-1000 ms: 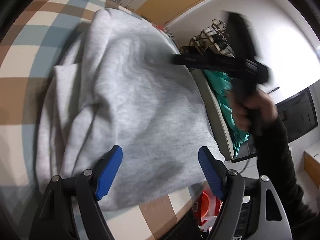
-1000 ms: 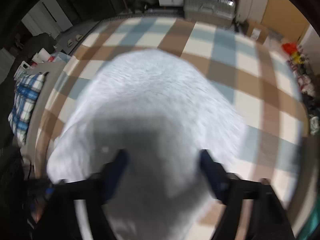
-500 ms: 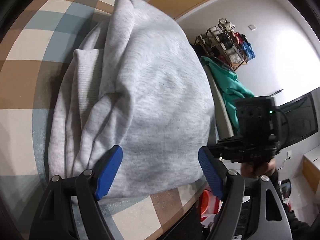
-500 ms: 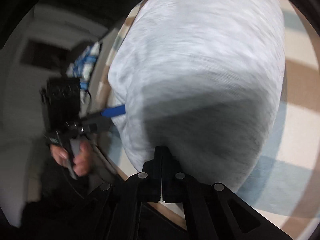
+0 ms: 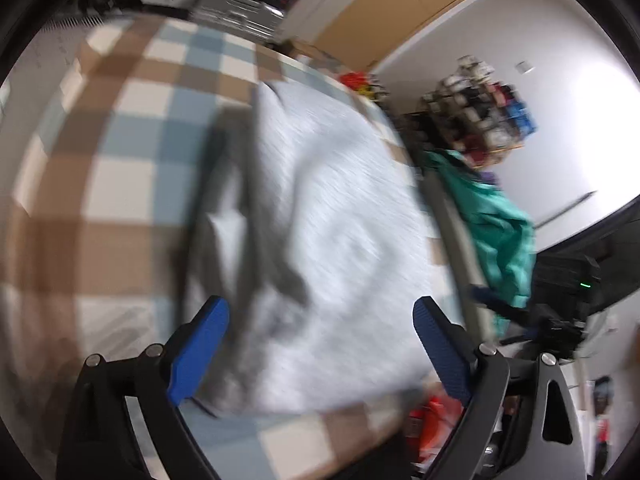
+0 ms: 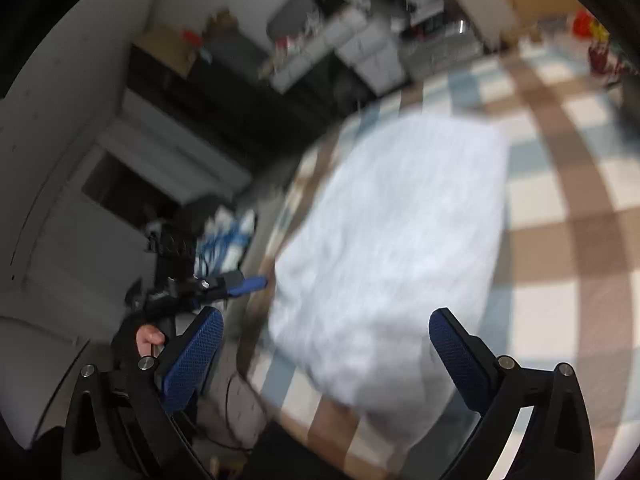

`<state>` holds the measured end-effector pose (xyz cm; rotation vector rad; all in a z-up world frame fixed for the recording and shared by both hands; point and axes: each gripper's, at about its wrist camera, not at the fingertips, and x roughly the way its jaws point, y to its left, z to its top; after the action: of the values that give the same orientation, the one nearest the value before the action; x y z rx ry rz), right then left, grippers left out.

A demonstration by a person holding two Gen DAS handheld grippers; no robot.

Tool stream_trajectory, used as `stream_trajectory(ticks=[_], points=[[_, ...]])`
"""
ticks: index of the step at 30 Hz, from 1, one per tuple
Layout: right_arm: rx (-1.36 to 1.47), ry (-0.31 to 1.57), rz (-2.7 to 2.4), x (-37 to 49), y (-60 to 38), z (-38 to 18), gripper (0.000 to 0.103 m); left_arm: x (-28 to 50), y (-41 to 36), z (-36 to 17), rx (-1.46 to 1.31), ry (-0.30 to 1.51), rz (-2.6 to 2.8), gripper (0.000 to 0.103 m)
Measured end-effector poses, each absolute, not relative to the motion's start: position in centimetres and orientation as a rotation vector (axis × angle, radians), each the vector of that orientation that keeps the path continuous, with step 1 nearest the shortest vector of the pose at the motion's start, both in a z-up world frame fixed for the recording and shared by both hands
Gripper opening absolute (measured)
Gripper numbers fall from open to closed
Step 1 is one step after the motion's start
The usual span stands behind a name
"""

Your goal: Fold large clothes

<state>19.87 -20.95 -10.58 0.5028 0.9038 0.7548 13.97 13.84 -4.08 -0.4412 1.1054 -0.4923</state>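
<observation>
A light grey sweatshirt [image 5: 332,240] lies folded into a rough rectangle on the brown, blue and cream checkered cloth [image 5: 100,184]. My left gripper [image 5: 320,308] hovers over its near edge. Its jaws are opening, and the blue pads stand apart from the fabric. In the right wrist view the same sweatshirt [image 6: 400,248] lies ahead on the checkered cloth [image 6: 560,216]. My right gripper [image 6: 326,316] is above its near end, jaws opening wide with nothing pressed between the pads. A hand [image 6: 150,338] holds the left gripper [image 6: 244,284] beside the garment's left edge. Both views are blurred.
A teal garment [image 5: 500,232] hangs past the table's right edge, below a cluttered shelf [image 5: 480,120]. A blue plaid cloth [image 6: 230,240] lies off the left side. White drawers [image 6: 372,56] stand at the far end, and red items [image 6: 584,24] at the far right corner.
My right gripper went from shut to wide open and swung back off the sweatshirt. My left gripper rose and drew back with its jaws spread wider. The sweatshirt stays on the cloth.
</observation>
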Motion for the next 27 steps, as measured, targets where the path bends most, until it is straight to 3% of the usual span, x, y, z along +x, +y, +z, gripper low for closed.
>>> stream_trajectory(ticks=[3, 6, 16, 23, 24, 25, 27], points=[[0.618, 0.942, 0.707, 21.2, -22.2, -13.0, 0.103, 17.4, 14.2, -6.4, -0.336, 1.247, -0.359, 0.091], [0.662, 0.989, 0.645, 22.5, -23.0, -16.1, 0.103, 18.9, 15.5, -8.7, -0.500, 1.347, -0.459, 0.091], [0.740, 1.113, 0.706, 25.7, -23.6, -20.8, 0.103, 21.4, 14.8, -12.3, -0.485, 1.537, -0.555, 0.091], [0.705, 1.188, 0.745, 27.5, -21.9, -21.8, 0.103, 21.2, 14.1, -12.3, -0.417, 1.518, -0.676, 0.094], [0.692, 1.197, 0.743, 27.7, -21.7, -21.8, 0.103, 21.0, 13.8, -12.0, -0.391, 1.497, -0.677, 0.090], [0.680, 1.196, 0.757, 27.8, -21.4, -21.6, 0.103, 20.8, 13.3, -11.7, -0.362, 1.475, -0.682, 0.077], [0.658, 1.194, 0.742, 27.8, -21.2, -21.5, 0.099, 20.2, 12.5, -11.3, -0.298, 1.441, -0.653, 0.072]])
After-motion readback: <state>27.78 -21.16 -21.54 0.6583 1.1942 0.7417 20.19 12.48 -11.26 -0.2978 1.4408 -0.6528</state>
